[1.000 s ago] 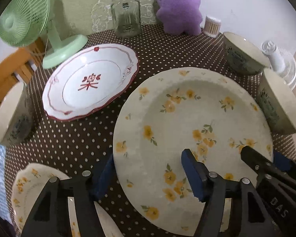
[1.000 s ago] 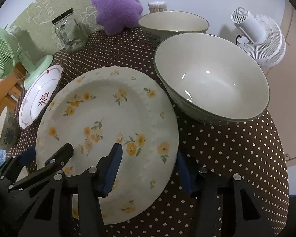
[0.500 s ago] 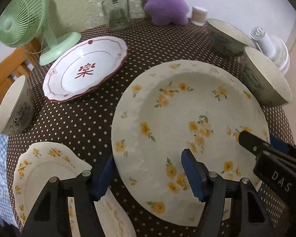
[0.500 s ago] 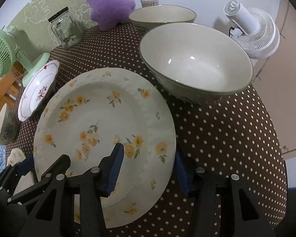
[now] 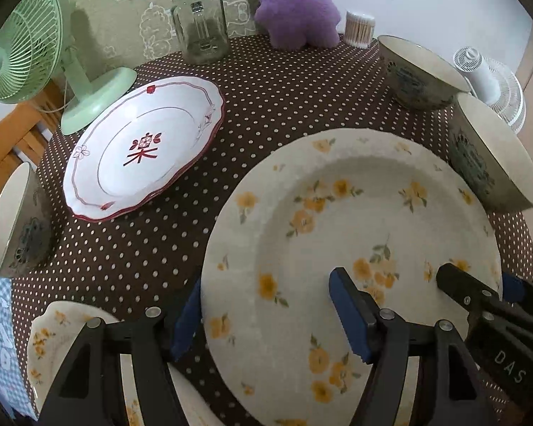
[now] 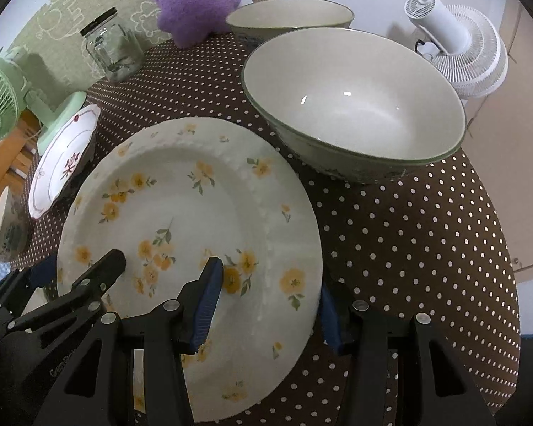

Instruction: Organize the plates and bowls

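Landmark: the large yellow-flowered plate [image 5: 355, 241], on the brown dotted desk [image 5: 266, 81].

Left gripper [image 5: 266, 316]: straddles the near left rim of the yellow-flowered plate, one blue pad outside the rim, the other over the plate's well. Its jaws are opening, with the rim between them; I cannot tell whether the pads press on it.

Right gripper [image 6: 270, 298]: straddles the near right rim of the same plate, one pad over the flowers inside, the other outside the edge. Its jaws stand partly apart with the rim between them; whether they press on it cannot be told.

Second flowered plate [image 5: 64, 337]: left of and nearer than the landmark plate, partly under the left gripper.

Red-trimmed white plate [image 5: 142, 149]: far left of the landmark plate, well apart from it.

Near bowl [image 6: 355, 106]: just beyond the landmark plate's right rim, upright.

Far bowl [image 6: 291, 14]: behind the near bowl, farther from the plate.

Small bowl [image 5: 14, 220]: far to the left of the plate, at the desk's edge.

Green fan [image 5: 28, 49]: beyond the red-trimmed plate.

Glass jar [image 5: 200, 21]: at the back of the desk, beyond the plate.

Purple plush [image 5: 298, 3]: right of the jar at the back.

White fan [image 6: 458, 49]: right of the bowls.
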Demonstrator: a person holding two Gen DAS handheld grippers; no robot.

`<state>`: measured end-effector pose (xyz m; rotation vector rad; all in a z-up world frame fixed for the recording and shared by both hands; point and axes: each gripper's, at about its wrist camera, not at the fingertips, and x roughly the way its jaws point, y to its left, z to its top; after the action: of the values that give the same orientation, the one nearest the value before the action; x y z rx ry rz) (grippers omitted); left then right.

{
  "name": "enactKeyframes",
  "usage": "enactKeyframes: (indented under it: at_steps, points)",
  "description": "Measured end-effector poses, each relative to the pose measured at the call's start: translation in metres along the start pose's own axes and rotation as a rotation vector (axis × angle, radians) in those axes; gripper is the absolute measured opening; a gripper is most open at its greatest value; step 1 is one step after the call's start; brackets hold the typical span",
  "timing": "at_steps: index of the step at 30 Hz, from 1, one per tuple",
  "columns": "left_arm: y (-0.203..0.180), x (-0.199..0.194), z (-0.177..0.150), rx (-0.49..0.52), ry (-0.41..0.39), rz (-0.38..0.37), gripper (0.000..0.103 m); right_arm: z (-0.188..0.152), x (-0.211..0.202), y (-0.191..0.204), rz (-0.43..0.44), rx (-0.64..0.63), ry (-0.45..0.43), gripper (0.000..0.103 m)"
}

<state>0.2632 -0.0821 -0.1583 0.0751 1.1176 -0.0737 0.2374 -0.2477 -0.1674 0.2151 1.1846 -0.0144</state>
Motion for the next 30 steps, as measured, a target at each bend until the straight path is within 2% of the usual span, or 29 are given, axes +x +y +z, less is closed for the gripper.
enactKeyframes:
  at_steps: [7,14,19,30]
  points:
    - [0.000,0.001,0.001,-0.020,-0.006,-0.004,0.072,0.008,0.004,0.001,0.004,-0.004,0.007,0.054]
    - [0.003,-0.003,0.001,-0.042,-0.005,0.012,0.063,0.009,0.004,0.002,-0.002,-0.015,0.021,0.054]
    - [0.003,-0.010,-0.003,-0.050,-0.001,0.032,0.062,0.004,-0.002,0.004,0.007,-0.048,0.028,0.054]
    - [0.011,-0.038,-0.017,-0.093,-0.003,-0.013,0.061,-0.014,-0.031,0.008,-0.001,-0.056,0.010,0.054]
